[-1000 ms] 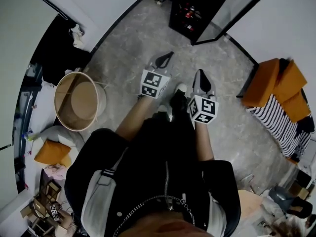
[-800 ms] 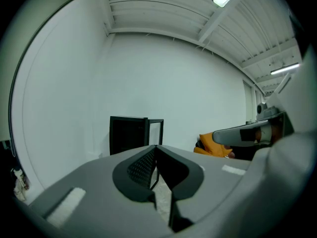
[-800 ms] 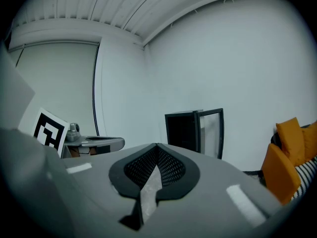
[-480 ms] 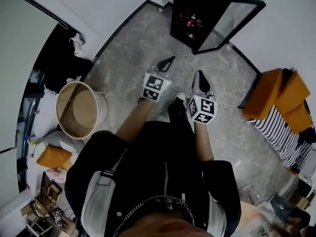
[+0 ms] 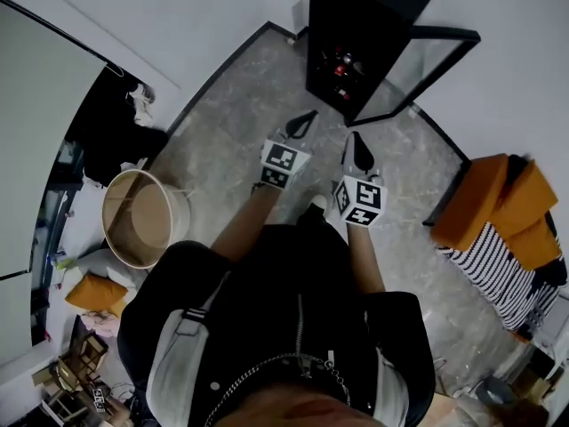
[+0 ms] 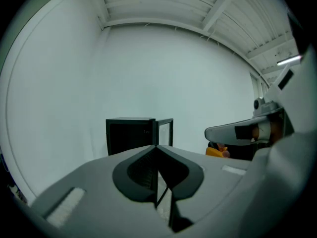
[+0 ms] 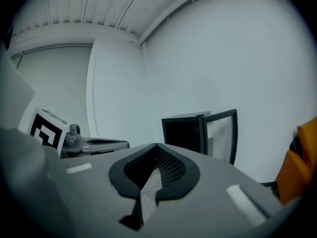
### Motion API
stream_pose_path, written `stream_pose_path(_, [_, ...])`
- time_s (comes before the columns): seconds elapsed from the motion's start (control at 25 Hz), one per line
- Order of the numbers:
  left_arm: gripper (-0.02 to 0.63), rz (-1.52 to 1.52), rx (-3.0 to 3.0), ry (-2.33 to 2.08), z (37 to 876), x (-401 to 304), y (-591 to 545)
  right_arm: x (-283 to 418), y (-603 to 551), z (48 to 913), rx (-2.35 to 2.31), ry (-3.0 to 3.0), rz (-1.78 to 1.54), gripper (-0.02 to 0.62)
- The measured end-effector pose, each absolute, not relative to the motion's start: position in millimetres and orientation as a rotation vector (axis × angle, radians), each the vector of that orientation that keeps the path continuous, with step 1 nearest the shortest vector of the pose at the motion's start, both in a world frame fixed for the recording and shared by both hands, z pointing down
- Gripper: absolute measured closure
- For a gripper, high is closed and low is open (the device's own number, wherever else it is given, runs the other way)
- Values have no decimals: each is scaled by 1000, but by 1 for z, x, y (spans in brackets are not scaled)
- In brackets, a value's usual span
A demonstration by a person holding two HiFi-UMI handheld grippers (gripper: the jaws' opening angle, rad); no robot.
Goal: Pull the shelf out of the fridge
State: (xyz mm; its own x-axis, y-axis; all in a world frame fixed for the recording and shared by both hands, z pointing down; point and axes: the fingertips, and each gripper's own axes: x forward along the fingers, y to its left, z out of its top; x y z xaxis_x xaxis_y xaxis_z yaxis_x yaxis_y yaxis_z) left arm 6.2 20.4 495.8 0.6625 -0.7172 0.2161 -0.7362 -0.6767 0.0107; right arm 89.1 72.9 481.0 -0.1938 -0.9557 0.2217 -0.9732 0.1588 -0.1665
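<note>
A small black fridge (image 5: 356, 25) stands against the far wall, and its glass door (image 5: 418, 65) is swung open to the right. Inside, dark shelves (image 5: 340, 68) hold a few small items; the shelves themselves are hard to make out. Both grippers are held out over the floor, short of the fridge and apart from it. My left gripper (image 5: 307, 116) is shut and empty. Beside it my right gripper (image 5: 357, 140) is also shut and empty. The fridge (image 6: 130, 135) lies straight ahead in the left gripper view. In the right gripper view the fridge (image 7: 181, 133) is slightly to the right.
A round wooden tub (image 5: 142, 216) stands on the grey floor at the left, with dark clothes (image 5: 111, 132) behind it. Orange cushions (image 5: 498, 194) and striped fabric (image 5: 493, 269) lie at the right. The person's dark jacket fills the lower part of the head view.
The person has walked toward the fridge. Both grippers have moved forward together and the fridge now lies nearer. The jaws have stayed shut.
</note>
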Motion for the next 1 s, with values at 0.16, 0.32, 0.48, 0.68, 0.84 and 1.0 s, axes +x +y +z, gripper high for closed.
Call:
stream_pose_path(0.16, [595,302,2762,-1236,493,26,-6,109,45,476,1935,-2361,410,594])
stream_pose_path(0.32, [595,309,2749,-1263,495,38,-27,125,19,478,1934,-2373,419,594])
stream_pose_path(0.48, [595,320,2737,-1272,498,46,-46,131,-1,481,1915,-2386,433,594])
stream_pose_path(0.68, [595,320,2723,-1278,505,51,-79,134,-29,484,1916,-2382,424,594])
stream_pose_path(0.84, [595,321,2723,-1252,513,62,-116,146,-60,489,1940,-2356,427,594])
stream_pose_path(1.0, [595,315,2733,-1201,522,76,-160,160,-95,495,1983,-2310,434,594])
